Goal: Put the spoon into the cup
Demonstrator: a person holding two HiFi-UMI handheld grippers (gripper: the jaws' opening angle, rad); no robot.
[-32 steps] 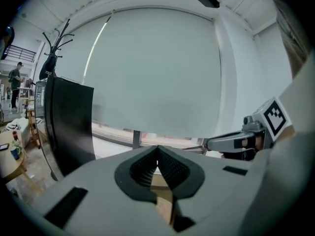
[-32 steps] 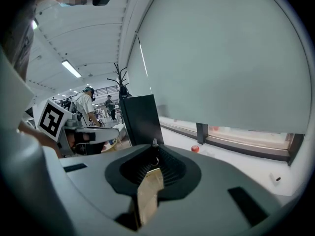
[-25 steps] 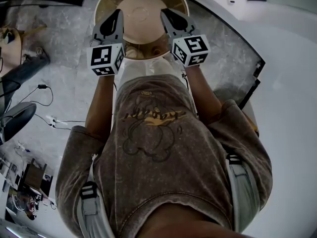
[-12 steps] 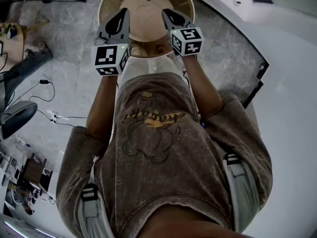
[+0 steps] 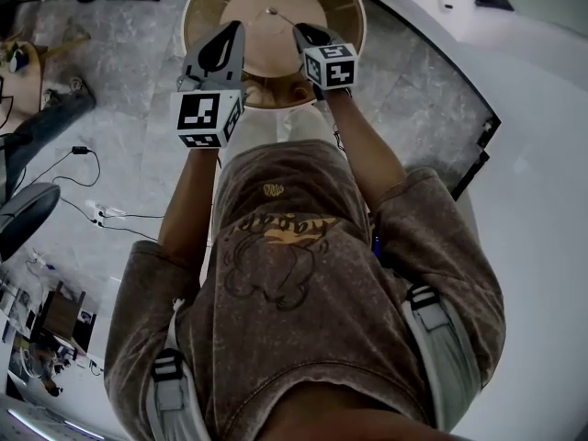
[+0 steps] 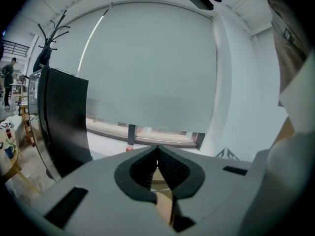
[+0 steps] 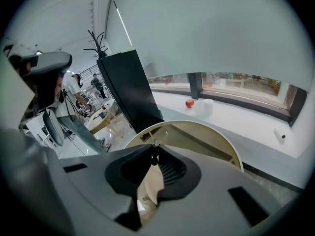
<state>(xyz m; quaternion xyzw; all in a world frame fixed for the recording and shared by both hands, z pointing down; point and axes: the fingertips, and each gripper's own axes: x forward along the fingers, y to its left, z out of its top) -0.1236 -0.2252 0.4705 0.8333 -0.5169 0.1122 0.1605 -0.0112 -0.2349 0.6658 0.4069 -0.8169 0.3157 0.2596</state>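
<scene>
To your left, grey floor (image 5: pixel 119 108) strewn with loose cables (image 5: pixel 110 219) lies open. Your left gripper (image 5: pixel 230 33) hangs over the near-left rim of the round table (image 5: pixel 266 58), its jaws pressed together on nothing. Beige tabletop shows between the two grippers. The spoon (image 5: pixel 280 16) is a thin silvery stem, clamped at the jaw tips of your right gripper (image 5: pixel 301 33). It juts up-left over the table's middle, and its bowl can't be made out. Farther right, a dark-edged panel (image 5: pixel 475 150) bounds the floor.

Thin spoon (image 7: pixel 154 147) pinched in right gripper (image 7: pixel 154 157) jaws, round table (image 7: pixel 199 135) below
</scene>
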